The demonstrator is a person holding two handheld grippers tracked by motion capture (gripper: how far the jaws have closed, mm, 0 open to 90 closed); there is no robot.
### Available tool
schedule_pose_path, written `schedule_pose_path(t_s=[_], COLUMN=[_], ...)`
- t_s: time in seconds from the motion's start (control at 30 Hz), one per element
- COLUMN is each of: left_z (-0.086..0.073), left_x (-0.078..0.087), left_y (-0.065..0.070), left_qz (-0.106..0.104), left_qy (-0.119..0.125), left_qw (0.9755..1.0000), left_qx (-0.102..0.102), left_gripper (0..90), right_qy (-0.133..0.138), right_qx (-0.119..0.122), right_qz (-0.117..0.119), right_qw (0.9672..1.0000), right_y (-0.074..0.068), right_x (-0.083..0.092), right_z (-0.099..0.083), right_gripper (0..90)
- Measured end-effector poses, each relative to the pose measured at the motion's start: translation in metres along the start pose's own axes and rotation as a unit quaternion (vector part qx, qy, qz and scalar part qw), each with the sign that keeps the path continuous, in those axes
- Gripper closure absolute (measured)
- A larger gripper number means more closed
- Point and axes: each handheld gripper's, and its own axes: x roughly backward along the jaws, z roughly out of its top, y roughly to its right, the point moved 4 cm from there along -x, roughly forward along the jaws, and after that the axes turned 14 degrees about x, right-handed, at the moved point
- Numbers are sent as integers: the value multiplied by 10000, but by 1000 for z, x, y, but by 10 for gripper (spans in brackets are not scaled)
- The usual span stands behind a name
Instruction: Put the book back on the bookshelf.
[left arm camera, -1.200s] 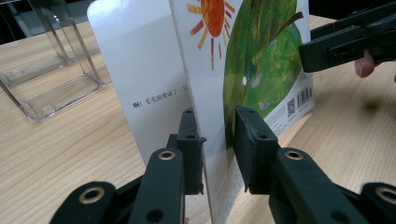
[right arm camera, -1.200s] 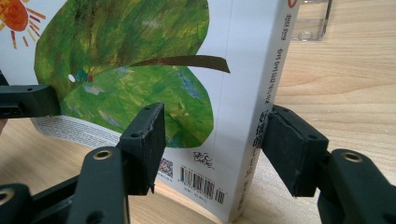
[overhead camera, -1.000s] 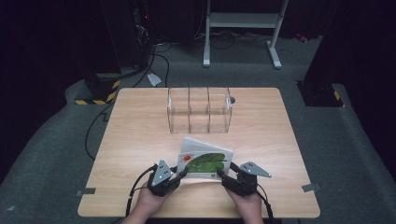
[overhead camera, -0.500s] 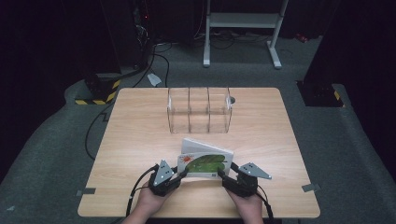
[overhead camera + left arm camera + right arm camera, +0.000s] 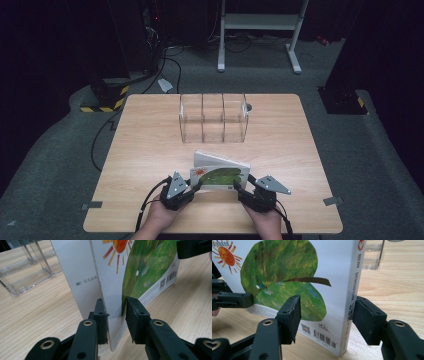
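A picture book (image 5: 220,176) with a green leaf and an orange sun on its cover stands on edge near the table's front edge, partly open. My left gripper (image 5: 196,184) is at its left end. In the left gripper view its jaws (image 5: 117,315) are shut on the front cover's (image 5: 150,270) free edge and have just been opening slightly, with the cover still between them; a white page stands behind. My right gripper (image 5: 239,186) is at the spine end. Its pads (image 5: 327,315) clamp the book (image 5: 287,272) across its thickness, one on the cover, one by the spine.
A clear plastic organizer (image 5: 213,117) with three compartments stands at the table's (image 5: 150,150) back middle, with a small grey round object (image 5: 248,106) behind its right corner. Bare wood lies on both sides. A white metal frame (image 5: 260,22) and cables are on the floor beyond.
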Motion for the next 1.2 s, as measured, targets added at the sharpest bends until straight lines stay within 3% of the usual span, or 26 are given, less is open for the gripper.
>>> schedule_pose_path(t_s=[0.4, 0.7, 1.07, 1.2], left_z=[-7, -8, -7, -8], left_x=[-9, -7, 1, 4], left_y=[-1, -4, -17, -21], left_qz=[157, 257, 468, 624], left_qy=[-258, -258, -225, -245], left_qw=[9995, 9992, 9985, 9976], left_qx=[-99, -139, 184, 177], left_gripper=[688, 649, 466, 433], right_qy=[109, 229, 188, 188], right_qx=[50, 190, 450, 544], right_qz=[-3, 70, 67, 85], right_qw=[9999, 9995, 9988, 9983], right_y=[-1, -3, -4, -4], right_x=[4, 9, 10, 10], right_z=[1, 0, -2, -1], right_gripper=[411, 417, 387, 385])
